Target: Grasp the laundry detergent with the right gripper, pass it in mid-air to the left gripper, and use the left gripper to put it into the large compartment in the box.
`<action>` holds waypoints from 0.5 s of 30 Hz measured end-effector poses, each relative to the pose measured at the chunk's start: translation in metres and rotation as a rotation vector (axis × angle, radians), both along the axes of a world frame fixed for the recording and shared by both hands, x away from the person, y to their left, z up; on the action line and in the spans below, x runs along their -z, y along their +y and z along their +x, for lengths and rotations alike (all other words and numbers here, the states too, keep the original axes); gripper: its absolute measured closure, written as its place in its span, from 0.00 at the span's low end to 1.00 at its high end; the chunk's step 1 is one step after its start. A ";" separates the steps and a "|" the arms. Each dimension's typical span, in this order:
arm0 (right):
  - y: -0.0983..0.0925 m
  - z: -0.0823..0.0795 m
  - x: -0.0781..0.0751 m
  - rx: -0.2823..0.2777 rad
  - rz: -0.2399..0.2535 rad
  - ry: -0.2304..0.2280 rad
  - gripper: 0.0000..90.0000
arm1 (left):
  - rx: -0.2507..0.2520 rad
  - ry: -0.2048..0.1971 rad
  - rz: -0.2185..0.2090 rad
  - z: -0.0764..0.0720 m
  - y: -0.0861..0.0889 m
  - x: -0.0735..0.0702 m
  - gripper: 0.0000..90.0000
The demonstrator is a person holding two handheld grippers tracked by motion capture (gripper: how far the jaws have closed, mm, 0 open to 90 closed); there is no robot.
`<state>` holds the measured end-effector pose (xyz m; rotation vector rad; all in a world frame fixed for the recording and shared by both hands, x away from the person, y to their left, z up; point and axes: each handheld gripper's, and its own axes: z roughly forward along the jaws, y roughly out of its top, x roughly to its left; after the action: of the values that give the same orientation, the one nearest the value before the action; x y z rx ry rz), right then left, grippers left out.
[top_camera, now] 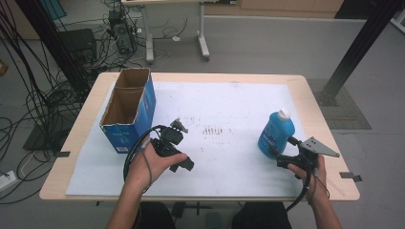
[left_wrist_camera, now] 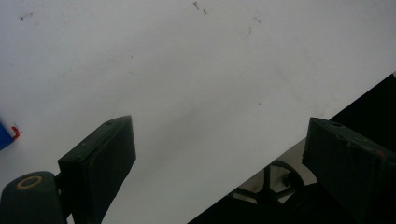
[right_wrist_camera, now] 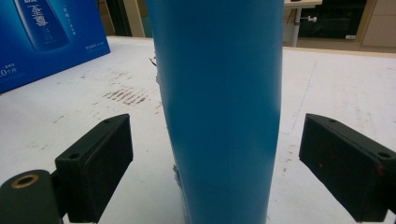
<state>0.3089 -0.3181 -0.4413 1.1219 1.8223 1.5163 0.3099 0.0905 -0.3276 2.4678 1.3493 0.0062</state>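
We see the blue bottle (top_camera: 276, 132) upright near the table's (top_camera: 296, 81) right edge | our right gripper (right_wrist_camera: 215, 163) spread wide, bottle between the jaws, pads not touching | our left gripper (left_wrist_camera: 219, 158) wide, nothing in it, by the front edge | blue box (top_camera: 129, 112) at the left edge.

Left gripper (top_camera: 184, 162) held in left hand (top_camera: 150, 164) low over the near table area, jaws spread wide, nothing between. Right gripper (top_camera: 282, 150) held in right hand (top_camera: 310, 169), jaws spread wide, pads clear of contact.
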 end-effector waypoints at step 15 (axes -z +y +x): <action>-0.001 -0.001 0.001 0.011 0.004 -0.001 0.10 | 0.002 -0.003 0.009 0.001 -0.002 0.000 0.11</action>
<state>0.3082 -0.3196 -0.4428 1.1304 1.8106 1.5146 0.3108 0.0881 -0.3276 2.4760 1.3482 0.0156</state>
